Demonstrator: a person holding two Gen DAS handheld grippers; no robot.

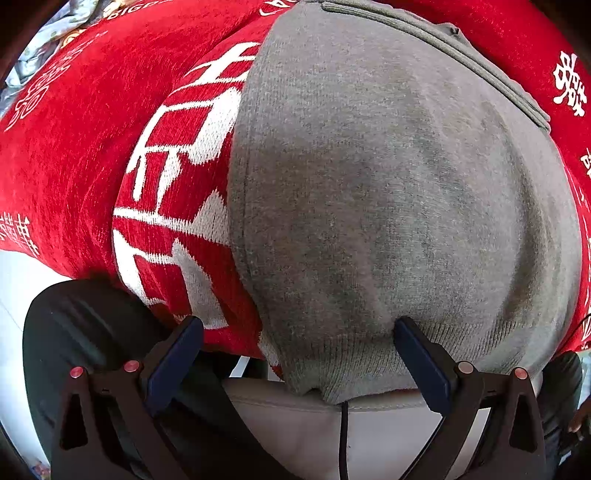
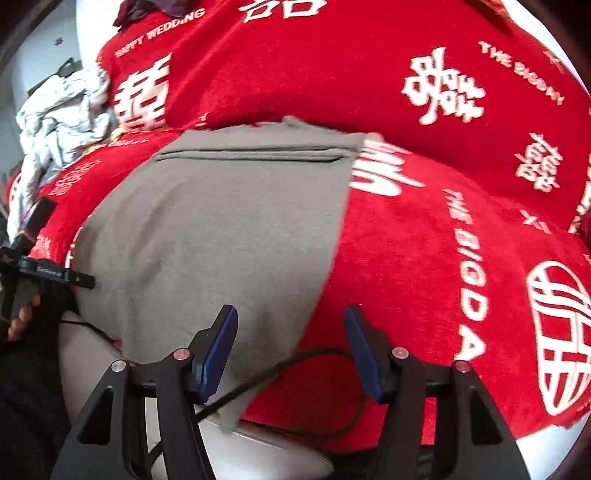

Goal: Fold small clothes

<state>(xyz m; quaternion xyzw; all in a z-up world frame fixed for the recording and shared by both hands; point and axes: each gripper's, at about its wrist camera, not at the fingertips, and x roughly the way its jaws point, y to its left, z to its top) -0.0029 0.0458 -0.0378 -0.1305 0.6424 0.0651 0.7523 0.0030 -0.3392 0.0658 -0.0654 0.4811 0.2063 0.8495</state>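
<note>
A grey knit garment [image 1: 369, 192] lies spread flat on a red blanket [image 1: 74, 147] with white characters. Its ribbed hem hangs over the near edge. In the left wrist view my left gripper [image 1: 299, 325] points down over that hem, jaws wide open, with the right fingertip [image 1: 406, 328] at the cloth and the left one over the red blanket. In the right wrist view the grey garment [image 2: 221, 229] shows its waistband at the far end. My right gripper [image 2: 291, 314] hovers open above the garment's near right edge, nothing pinched.
A crumpled pile of pale clothes [image 2: 62, 118] sits at the far left, and dark clothing [image 2: 147, 9] at the back. A black cable [image 2: 295, 363] runs under the right gripper. A pale cushion edge [image 1: 314, 417] and a dark trouser leg [image 1: 85, 332] lie near.
</note>
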